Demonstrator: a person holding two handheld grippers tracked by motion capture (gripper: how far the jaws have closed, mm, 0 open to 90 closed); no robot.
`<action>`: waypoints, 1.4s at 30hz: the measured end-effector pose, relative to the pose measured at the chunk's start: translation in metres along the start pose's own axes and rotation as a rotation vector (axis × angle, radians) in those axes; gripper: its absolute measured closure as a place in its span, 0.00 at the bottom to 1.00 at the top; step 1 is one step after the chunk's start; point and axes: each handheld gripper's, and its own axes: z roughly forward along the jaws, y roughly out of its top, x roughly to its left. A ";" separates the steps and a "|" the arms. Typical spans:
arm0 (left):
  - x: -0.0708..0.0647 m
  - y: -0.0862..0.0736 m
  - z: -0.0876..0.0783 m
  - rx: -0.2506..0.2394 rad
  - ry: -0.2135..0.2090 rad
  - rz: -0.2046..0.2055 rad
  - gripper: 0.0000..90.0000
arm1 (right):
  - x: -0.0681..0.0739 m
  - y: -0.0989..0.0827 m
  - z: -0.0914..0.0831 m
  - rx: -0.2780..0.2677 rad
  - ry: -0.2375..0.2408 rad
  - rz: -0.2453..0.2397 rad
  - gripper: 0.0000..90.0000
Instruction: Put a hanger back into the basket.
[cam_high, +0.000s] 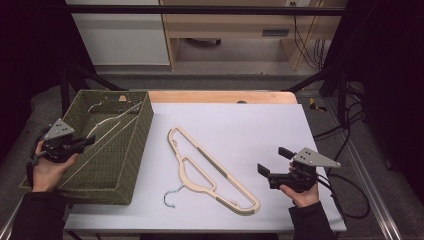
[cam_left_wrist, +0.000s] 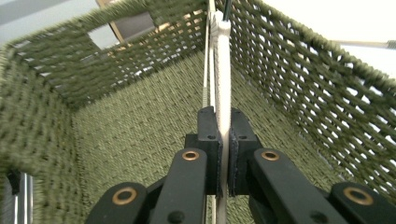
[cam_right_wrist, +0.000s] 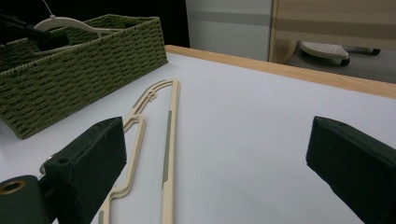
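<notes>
A green woven basket stands at the table's left. My left gripper is at its left wall, shut on a cream hanger that leans across the inside. In the left gripper view the pads pinch the hanger's thin bar over the basket floor. A second cream hanger lies flat on the white tabletop, its metal hook toward the front. My right gripper stands open to its right, near the front edge. The right gripper view shows that hanger and the basket.
A wooden strip runs along the table's far edge. Cables trail off the right side. Behind the table stand a white cabinet and wooden furniture.
</notes>
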 end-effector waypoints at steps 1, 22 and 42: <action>-0.002 0.000 0.002 0.014 0.007 0.008 0.95 | 0.000 0.000 0.000 0.000 0.000 0.000 0.06; -0.015 -0.011 0.029 0.219 -0.132 -0.018 0.82 | 0.002 -0.002 0.003 0.008 0.010 -0.006 0.06; -0.014 0.007 -0.008 0.043 -0.099 -0.059 0.37 | 0.004 0.000 0.002 -0.001 0.024 -0.001 0.06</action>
